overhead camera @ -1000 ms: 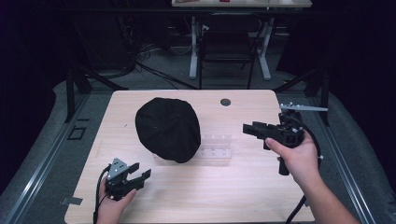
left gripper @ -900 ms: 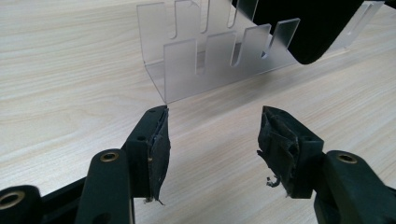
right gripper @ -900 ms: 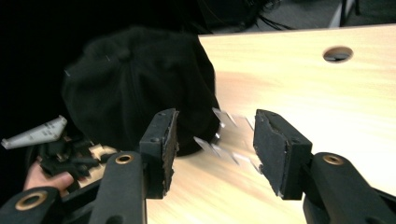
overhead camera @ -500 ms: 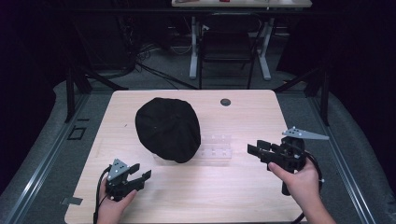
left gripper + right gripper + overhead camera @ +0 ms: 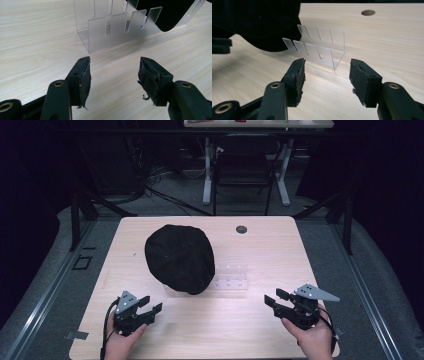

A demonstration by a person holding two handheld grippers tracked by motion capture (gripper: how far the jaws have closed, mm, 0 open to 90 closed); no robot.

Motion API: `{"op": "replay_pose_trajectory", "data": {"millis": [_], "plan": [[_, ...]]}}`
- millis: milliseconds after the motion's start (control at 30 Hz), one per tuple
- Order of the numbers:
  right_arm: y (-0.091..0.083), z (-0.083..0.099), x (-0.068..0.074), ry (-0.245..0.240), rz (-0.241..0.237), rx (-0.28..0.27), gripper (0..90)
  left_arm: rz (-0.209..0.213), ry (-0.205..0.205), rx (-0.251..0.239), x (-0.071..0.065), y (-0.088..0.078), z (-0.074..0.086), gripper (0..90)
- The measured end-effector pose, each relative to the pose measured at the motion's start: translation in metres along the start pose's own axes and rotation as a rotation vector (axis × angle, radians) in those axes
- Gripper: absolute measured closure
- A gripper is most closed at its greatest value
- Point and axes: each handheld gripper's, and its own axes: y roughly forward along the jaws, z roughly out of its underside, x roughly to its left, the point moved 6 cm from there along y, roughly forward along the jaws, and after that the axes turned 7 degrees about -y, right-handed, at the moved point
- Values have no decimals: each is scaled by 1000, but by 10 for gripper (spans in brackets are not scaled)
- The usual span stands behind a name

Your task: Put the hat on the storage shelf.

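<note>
Left hand-held gripper (image 5: pixel 151 305) and right hand-held gripper (image 5: pixel 272 298) both gape wide, empty, low over pale wooden worktop (image 5: pixel 260 255). Black fabric cap (image 5: pixel 180 257) overlaps clear slotted acrylic rack (image 5: pixel 231 276).

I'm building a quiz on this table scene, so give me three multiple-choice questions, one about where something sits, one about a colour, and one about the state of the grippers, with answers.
1. Where does the black cap rest?
A. On one end of the clear slotted rack
B. Beside the round hole, clear of the rack
C. Between a gripper's jaws

2. What colour is the table top?
A. Dark grey
B. Light wood
C. White

3. How do the left gripper and right gripper stand?
A. Both shut
B. One shut on the cap
C. Both open, empty

Answers: 1 A, the cap overlaps the rack's end. 2 B, pale grain shows. 3 C, bare table shows between each pair of jaws.
</note>
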Motion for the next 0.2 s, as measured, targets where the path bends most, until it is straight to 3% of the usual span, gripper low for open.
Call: {"op": "replay_pose_trajectory", "data": {"millis": [200], "plan": [[5, 21, -10, 13, 46, -17, 458, 0, 7, -6, 0, 1, 0, 431]]}}
